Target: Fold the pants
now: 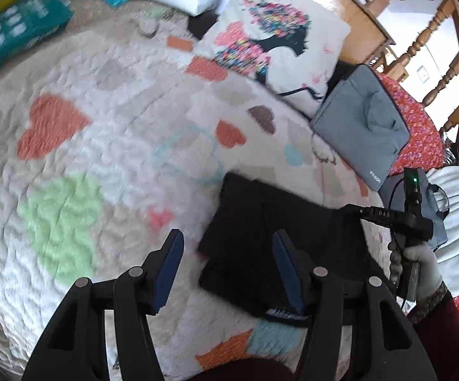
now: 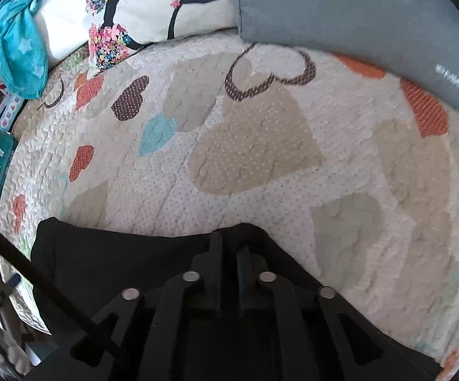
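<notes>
We see the folded black fabric pants point(image 1: 261, 241) lying flat on the white quilted bedspread with coloured hearts point(image 1: 108, 133), lower centre-right of the left wrist frame. Our left gripper point(image 1: 227, 270) hangs above them with its jaws spread wide, holding nothing. In the right wrist frame, our right gripper point(image 2: 229, 255) is clenched on the pants' upper edge, bottom centre

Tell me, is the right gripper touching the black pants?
Touching. In the right wrist view the right gripper has its fingers nearly closed over the pants, and the black cloth bunches up at its tips.
</notes>
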